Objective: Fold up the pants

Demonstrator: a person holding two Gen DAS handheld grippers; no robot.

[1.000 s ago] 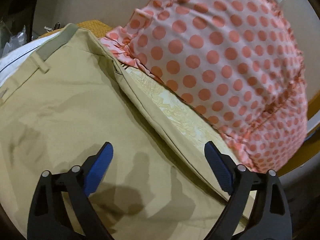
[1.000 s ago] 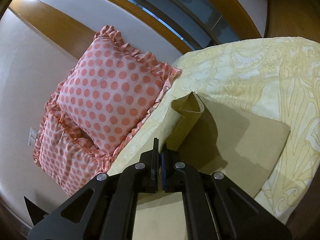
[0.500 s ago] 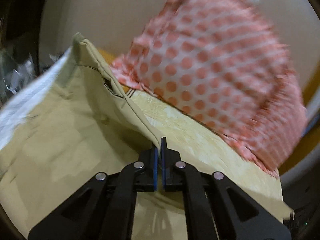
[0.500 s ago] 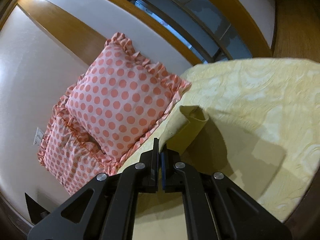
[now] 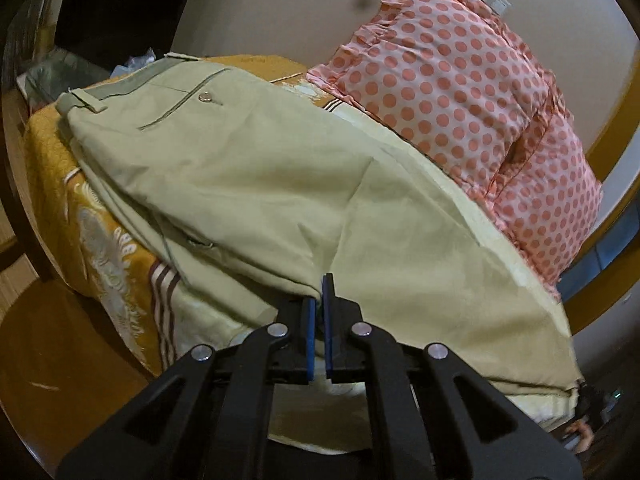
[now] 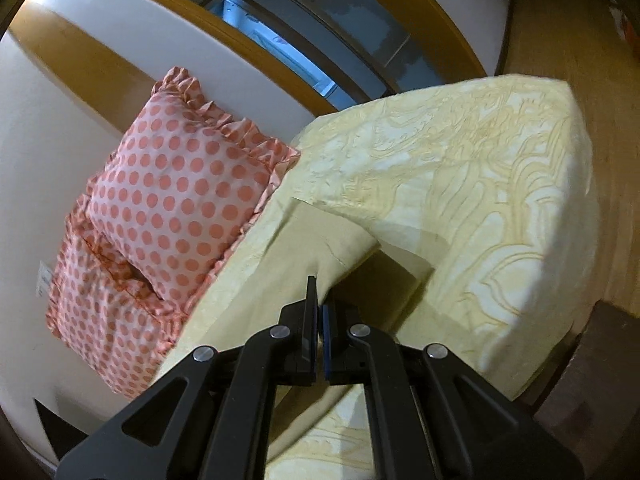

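Note:
Khaki pants (image 5: 256, 176) lie across the bed, waistband and buttoned back pocket at the far left, legs running right. My left gripper (image 5: 318, 300) is shut on the near edge of the pants around the seat and holds it slightly raised. In the right wrist view my right gripper (image 6: 319, 300) is shut on the hem end of a pant leg (image 6: 332, 244), lifted off the bed with the fabric draping down from the jaws.
Two pink polka-dot pillows (image 5: 460, 92) lean on the wall behind the pants, also in the right wrist view (image 6: 172, 196). A pale yellow patterned bedspread (image 6: 480, 184) covers the bed; an orange blanket (image 5: 80, 216) hangs at its left end. Wooden floor lies beyond the bed edges.
My left gripper closed on the pants edge and pulled it back toward the near side, so the pants now lie folded over lengthwise. My right gripper kept hold of the hem and lowered it.

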